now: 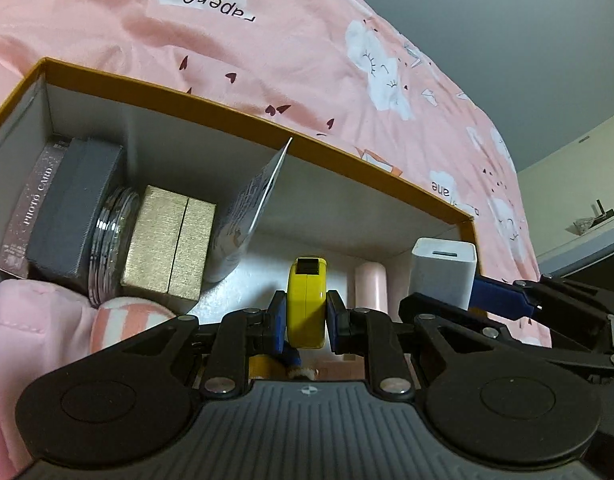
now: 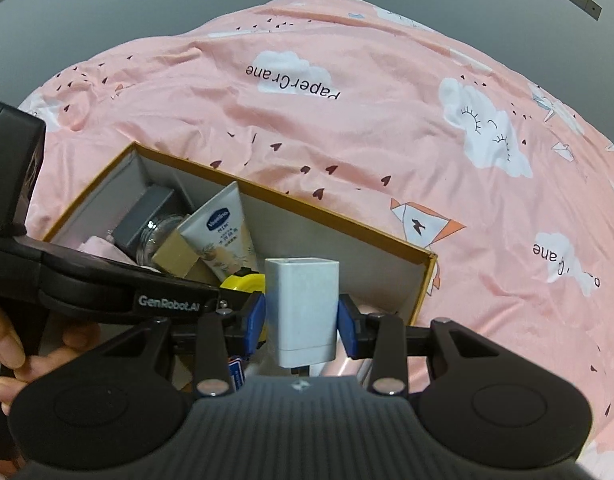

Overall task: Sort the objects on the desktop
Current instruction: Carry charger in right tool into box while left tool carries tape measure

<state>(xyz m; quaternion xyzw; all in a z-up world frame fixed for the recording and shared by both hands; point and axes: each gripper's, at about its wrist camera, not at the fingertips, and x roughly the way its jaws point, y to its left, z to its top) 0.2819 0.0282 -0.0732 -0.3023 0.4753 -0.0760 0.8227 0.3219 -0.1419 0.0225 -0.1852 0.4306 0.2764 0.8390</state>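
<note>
A pink bedspread printed with clouds fills the scene. On it sits an open cardboard box — gold gift box, grey case and lotion tube packed toward its nine o'clock end. Over the three o'clock end, the right gripper is clamped on an upright white charger. The left gripper pinches a yellow tape measure — jaws narrow, just beside the charger.

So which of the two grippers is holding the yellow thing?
The left gripper. Its pads clamp the yellow thing, while the right gripper holds the white charger over the box.
</note>
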